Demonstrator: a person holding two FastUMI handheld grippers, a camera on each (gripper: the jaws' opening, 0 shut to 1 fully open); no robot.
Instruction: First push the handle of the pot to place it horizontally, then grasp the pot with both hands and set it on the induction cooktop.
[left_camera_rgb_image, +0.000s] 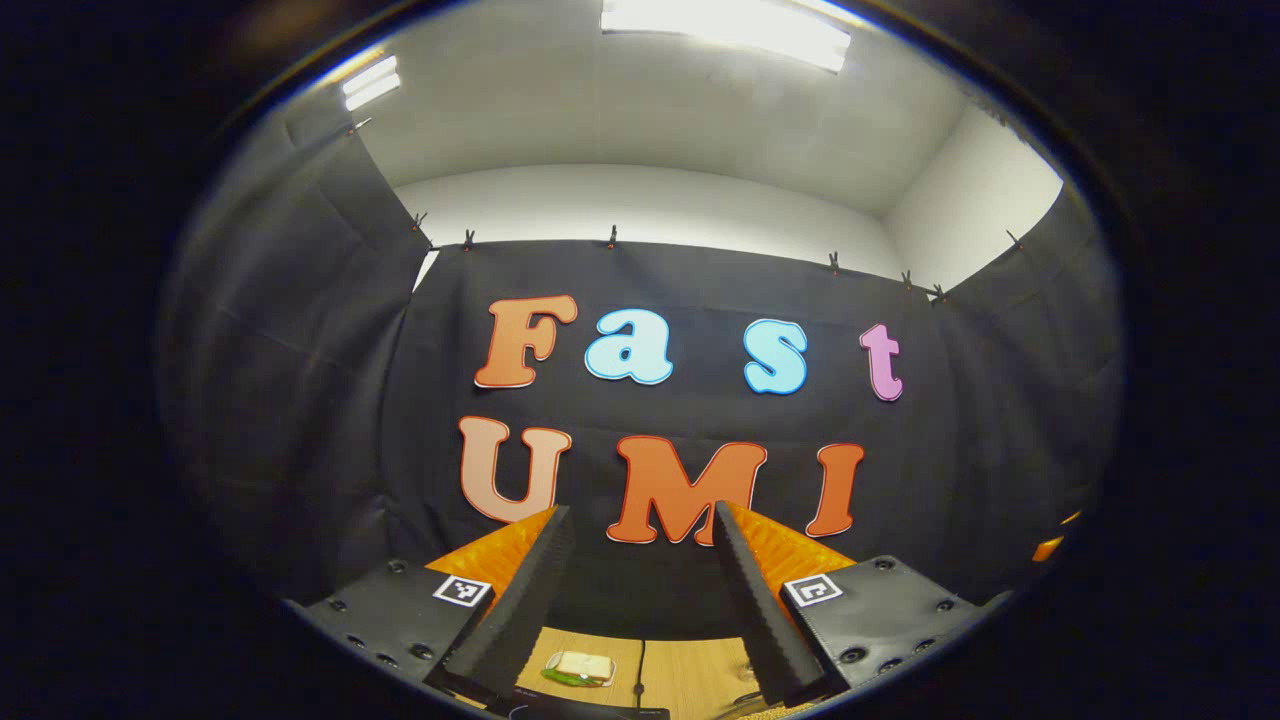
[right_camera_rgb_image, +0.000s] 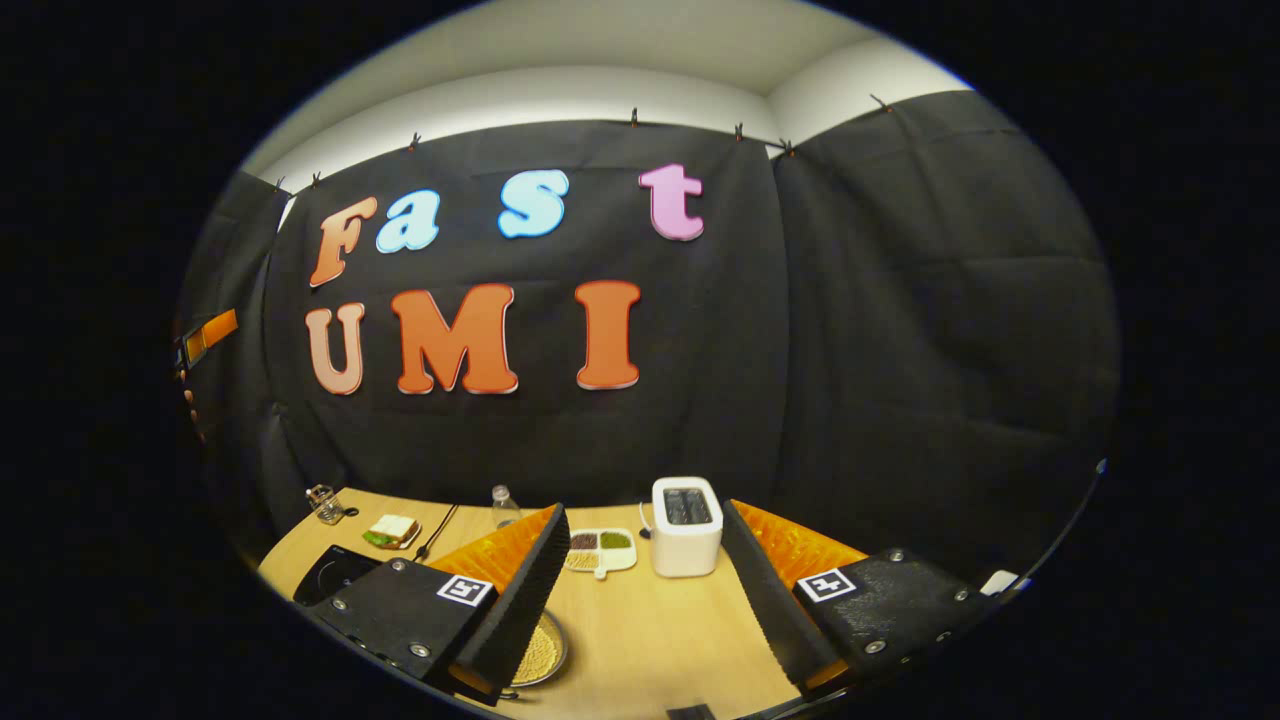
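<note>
Starting nearest the lens in the left gripper view, the left gripper (left_camera_rgb_image: 640, 510) stands with its jaws wide apart and nothing between them. It is pitched upward, so just a narrow strip of the wooden table (left_camera_rgb_image: 690, 675) appears between the fingers. On that strip lie a sandwich (left_camera_rgb_image: 577, 667) and a thin dark cable (left_camera_rgb_image: 640, 682). Beyond them are the black cloth wall and the lit ceiling panels (left_camera_rgb_image: 725, 25).

The right gripper (right_camera_rgb_image: 643, 506) is likewise spread wide and grips nothing. Its view takes in far more of the table. A round metal-rimmed dish of pale grains (right_camera_rgb_image: 540, 650) sits close by, partly behind one finger - whether this is the pot cannot be told. Left of it lies the black induction cooktop (right_camera_rgb_image: 335, 572), its surface bare. Farther back stand a divided tray of grains (right_camera_rgb_image: 600, 548) and a white toaster (right_camera_rgb_image: 686, 525), just beside each other. The sandwich, a clear bottle (right_camera_rgb_image: 505, 505) and a small glass jar (right_camera_rgb_image: 322, 503) sit at the table's far edge - against the cloth.
</note>
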